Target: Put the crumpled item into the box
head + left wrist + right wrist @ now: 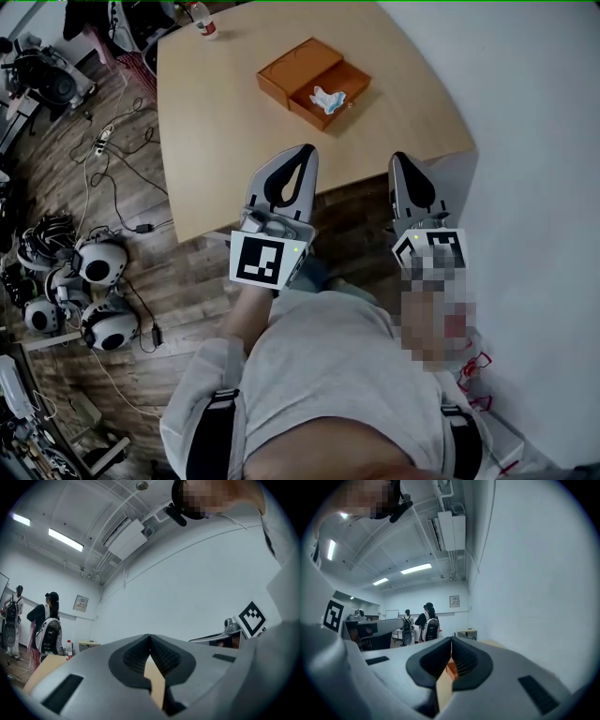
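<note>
Head view: the crumpled item (328, 97) lies inside the open box (298, 73) on the table (216, 141), so the task looks done. The left gripper (304, 152) and right gripper (401, 159) hang well short of the box. Left gripper view: jaws together, empty. Right gripper view: jaws likewise closed on nothing.

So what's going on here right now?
A person holds a two-jaw gripper in each hand. The left gripper and the right gripper are both shut with nothing between their jaws. They sit by the near edge of the table, well apart from the open box. The crumpled item already lies inside the box, so the job looks done.
</note>
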Available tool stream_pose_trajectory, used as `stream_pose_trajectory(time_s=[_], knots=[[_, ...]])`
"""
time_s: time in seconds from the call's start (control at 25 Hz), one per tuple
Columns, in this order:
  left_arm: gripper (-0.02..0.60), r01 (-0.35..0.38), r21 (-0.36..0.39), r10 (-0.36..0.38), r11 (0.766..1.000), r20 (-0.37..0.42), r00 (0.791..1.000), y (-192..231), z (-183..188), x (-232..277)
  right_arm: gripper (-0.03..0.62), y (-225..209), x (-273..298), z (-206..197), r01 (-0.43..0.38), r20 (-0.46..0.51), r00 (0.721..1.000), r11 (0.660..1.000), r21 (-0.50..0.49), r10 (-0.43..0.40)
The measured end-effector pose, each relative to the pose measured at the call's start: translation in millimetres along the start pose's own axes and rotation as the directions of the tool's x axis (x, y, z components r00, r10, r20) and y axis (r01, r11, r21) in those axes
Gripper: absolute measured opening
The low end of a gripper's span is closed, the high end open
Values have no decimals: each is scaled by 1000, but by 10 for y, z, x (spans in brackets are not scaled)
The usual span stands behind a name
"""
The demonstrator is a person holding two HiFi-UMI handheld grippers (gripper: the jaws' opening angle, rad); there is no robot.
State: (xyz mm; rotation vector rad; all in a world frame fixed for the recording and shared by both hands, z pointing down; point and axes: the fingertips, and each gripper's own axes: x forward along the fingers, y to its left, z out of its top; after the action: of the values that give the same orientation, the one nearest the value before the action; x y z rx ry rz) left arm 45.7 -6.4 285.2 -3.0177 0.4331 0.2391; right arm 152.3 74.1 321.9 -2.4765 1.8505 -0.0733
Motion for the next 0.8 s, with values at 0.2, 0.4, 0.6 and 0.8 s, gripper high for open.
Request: stream_pose_trajectory(time_s=[0.2, 0.4, 0.6, 0.8], knots=[[14, -10, 7, 10, 1000, 11, 1000, -138, 58, -173, 12, 73, -206, 11, -9, 8, 1000, 1000, -5, 9], [14, -23, 9, 23, 1000, 17, 1000, -258, 100, -300, 12, 129, -375, 5, -23, 13, 1000, 1000, -11, 23], [14, -34, 4, 33, 999, 34, 999, -323, 151, -374, 12, 139, -470, 12, -15, 19, 1000, 1000, -16, 15], [14, -35, 15, 35, 999, 27, 999, -360, 161, -414, 11, 159, -522, 48, -21, 30, 999, 1000, -18, 22]])
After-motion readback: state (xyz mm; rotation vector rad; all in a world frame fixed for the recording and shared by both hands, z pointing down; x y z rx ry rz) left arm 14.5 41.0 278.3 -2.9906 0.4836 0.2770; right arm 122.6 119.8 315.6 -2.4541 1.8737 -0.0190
